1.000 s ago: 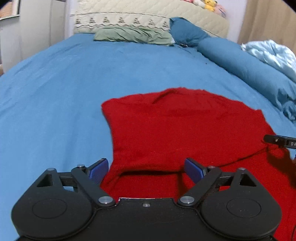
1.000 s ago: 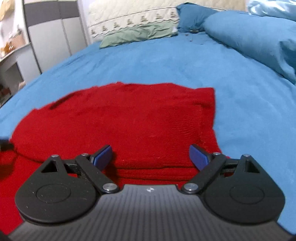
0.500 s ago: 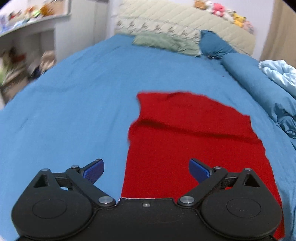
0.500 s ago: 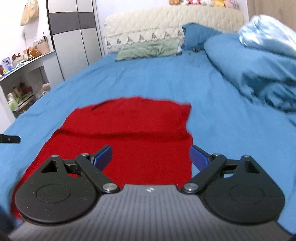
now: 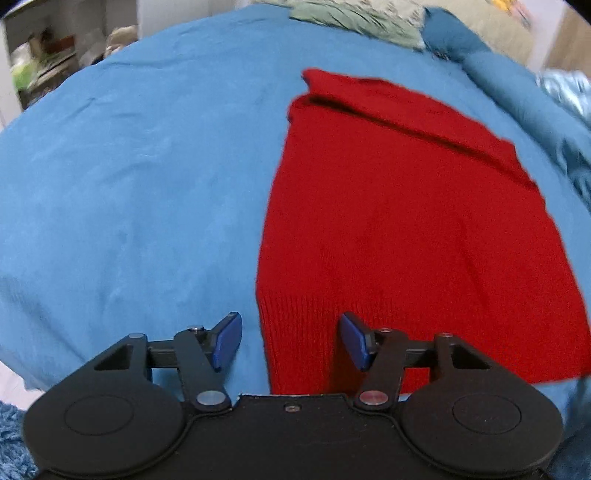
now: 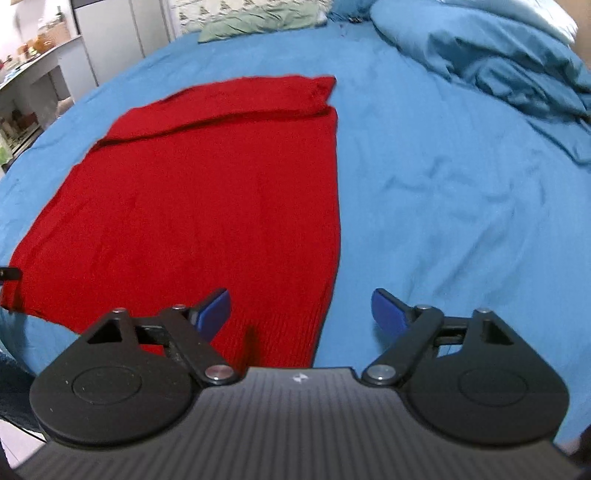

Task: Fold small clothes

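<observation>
A red knit sweater lies flat on the blue bed sheet, its far end folded over into a band. It also shows in the right wrist view. My left gripper is open and empty, low over the sweater's near left corner at the ribbed hem. My right gripper is open and empty over the near right corner, its left finger above the hem and its right finger above the sheet.
A rumpled blue duvet lies along the right side of the bed. A green pillow and a quilted headboard are at the far end. Shelves and a wardrobe stand to the left of the bed.
Both grippers have drawn back from the folded far end to the sweater's near hem corners and come lower. Both stay open. The sweater lies still.
</observation>
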{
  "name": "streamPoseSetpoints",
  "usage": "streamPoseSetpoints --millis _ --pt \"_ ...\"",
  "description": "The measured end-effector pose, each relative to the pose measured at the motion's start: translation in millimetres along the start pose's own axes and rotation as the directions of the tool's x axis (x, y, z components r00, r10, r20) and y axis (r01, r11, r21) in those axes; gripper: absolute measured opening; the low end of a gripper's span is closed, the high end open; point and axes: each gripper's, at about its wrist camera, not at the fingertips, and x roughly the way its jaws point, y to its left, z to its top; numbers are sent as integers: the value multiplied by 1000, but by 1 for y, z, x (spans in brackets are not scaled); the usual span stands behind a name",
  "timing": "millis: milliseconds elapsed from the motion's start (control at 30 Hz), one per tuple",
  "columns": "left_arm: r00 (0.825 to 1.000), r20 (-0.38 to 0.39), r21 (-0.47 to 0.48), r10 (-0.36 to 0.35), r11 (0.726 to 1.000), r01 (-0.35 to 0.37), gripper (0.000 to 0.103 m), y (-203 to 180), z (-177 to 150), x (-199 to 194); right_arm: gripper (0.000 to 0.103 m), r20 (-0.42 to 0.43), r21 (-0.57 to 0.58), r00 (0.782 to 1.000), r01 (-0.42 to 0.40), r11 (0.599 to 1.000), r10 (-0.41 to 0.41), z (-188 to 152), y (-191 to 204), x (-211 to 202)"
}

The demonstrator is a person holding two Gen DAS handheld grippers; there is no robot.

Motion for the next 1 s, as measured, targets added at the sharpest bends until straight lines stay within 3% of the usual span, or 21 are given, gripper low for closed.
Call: streamPoseSetpoints --millis 133,300,400,533,633,800,1000 --pt "1000 4 59 21 998 -21 61 -7 -4 2 84 -30 44 999 33 998 -32 -17 2 11" --pt "1000 7 43 6 999 -6 54 -1 -11 5 75 -58 46 997 51 998 -48 -21 9 20" --pt "1000 7 36 8 999 -8 42 -1 -10 5 62 -63 41 997 41 998 -39 -21 11 22" --pt "1000 -9 20 -21 1000 21 14 -2 -10 5 42 -59 56 998 4 998 -1 -21 9 22" --pt "999 -19 6 -35 999 35 7 -1 -10 3 26 -61 84 998 -5 996 10 -21 5 21" --pt "999 -1 12 -35 999 35 5 -6 -5 -13 21 -41 164 997 -51 985 58 -17 -7 13" --pt "990 126 -12 -70 997 72 5 -11 27 -54 21 54 254 985 -171 952 162 16 -22 -20"
